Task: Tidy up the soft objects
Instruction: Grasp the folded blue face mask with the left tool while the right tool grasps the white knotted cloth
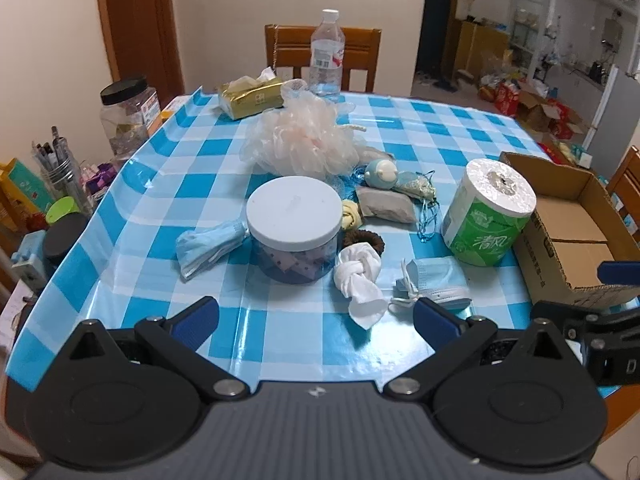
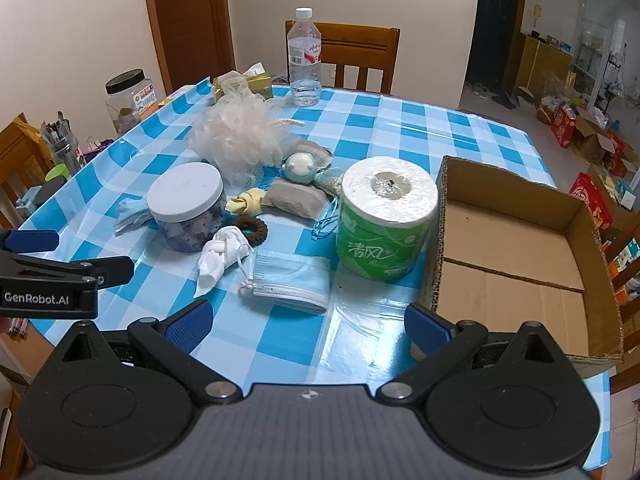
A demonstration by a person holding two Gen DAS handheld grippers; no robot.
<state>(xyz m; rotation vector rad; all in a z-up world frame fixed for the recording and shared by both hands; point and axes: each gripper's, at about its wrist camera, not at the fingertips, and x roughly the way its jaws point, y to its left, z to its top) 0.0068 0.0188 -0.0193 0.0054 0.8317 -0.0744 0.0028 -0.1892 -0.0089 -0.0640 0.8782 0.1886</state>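
Observation:
Soft things lie on the blue checked table: a peach bath pouf (image 1: 304,140) (image 2: 240,136), a knotted white cloth (image 1: 358,276) (image 2: 218,256), a folded blue face mask (image 1: 434,280) (image 2: 290,278), a second mask (image 1: 208,244) left of the jar, a brown hair tie (image 2: 250,230), a grey pouch (image 1: 386,208) (image 2: 296,198), a toilet roll (image 1: 488,212) (image 2: 386,216). An empty cardboard box (image 1: 576,232) (image 2: 516,248) stands at the right. My left gripper (image 1: 316,318) is open and empty, near the white cloth. My right gripper (image 2: 308,326) is open and empty, in front of the mask.
A white-lidded jar (image 1: 294,226) (image 2: 186,206), a water bottle (image 1: 327,56) (image 2: 305,60), a tissue pack (image 1: 250,98) and a small blue round toy (image 1: 380,174) stand on the table. A pen cup (image 1: 60,168) and a clear canister (image 1: 126,116) sit off the left edge. A chair (image 2: 356,56) is behind.

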